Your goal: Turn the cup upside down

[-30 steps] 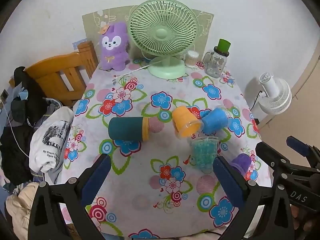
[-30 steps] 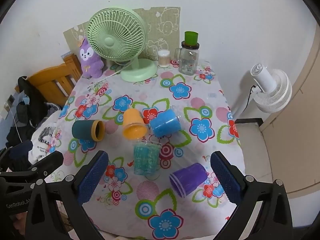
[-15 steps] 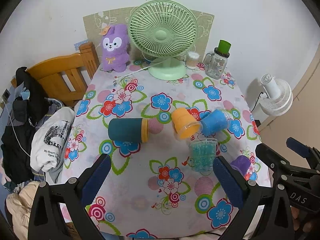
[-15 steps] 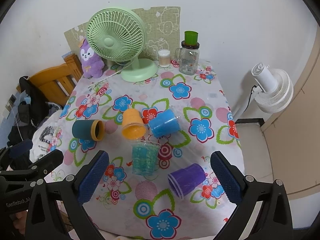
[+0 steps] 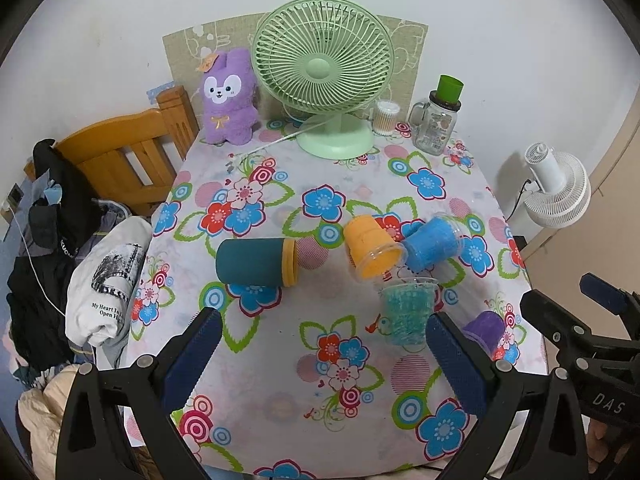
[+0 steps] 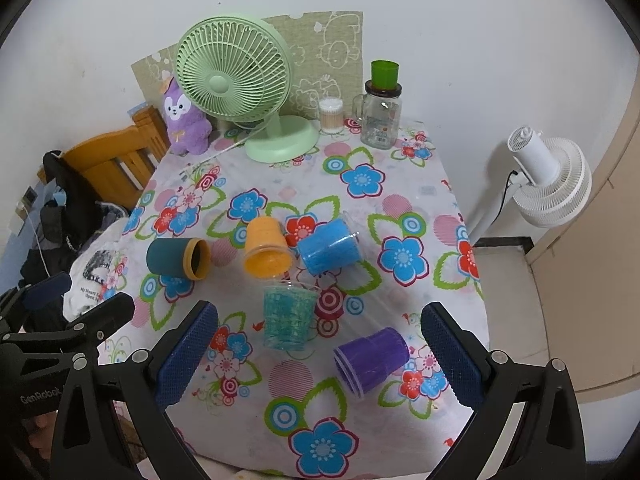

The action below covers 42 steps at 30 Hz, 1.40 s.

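We hold left gripper [image 5: 320, 356] and right gripper [image 6: 320, 354] both released above the desk [image 6: 420, 196], five cups on their sides, teal clear cup [image 6: 288, 316] between orange cup [image 6: 266, 252] and purple cup [image 6: 372, 360]

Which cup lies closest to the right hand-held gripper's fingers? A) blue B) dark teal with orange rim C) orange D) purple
D: in the right wrist view the purple cup lies on its side just ahead of the open right hand-held gripper, nearer than every other cup.
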Motion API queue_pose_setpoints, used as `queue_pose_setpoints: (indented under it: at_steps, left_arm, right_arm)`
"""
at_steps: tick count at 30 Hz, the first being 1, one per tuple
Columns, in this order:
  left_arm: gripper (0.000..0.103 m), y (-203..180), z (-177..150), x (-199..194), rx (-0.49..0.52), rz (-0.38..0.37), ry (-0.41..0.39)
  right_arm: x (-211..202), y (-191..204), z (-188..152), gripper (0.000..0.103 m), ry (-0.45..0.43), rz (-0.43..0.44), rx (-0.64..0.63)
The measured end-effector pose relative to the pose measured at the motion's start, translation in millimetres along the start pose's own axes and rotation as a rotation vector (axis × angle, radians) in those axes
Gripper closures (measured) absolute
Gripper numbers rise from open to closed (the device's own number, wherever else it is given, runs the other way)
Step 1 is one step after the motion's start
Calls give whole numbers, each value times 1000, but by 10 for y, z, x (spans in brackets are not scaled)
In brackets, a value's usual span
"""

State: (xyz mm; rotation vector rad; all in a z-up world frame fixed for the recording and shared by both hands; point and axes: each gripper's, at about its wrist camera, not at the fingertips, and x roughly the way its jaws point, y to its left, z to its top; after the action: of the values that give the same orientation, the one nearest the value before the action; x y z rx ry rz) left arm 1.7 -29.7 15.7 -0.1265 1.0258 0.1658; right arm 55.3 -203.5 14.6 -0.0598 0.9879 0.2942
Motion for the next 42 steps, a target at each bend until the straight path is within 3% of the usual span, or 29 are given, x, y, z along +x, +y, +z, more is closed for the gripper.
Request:
queue_pose_setpoints:
  at_steps: [20,42]
  left_arm:
    - [0,-105,151,194,-4,2,39]
    - [0,-567,136,1151,-27,-51,234]
  right_arm:
    - [194,-187,169,0,39,10,-9]
    - [1008,-760,204,0,198,-35,22]
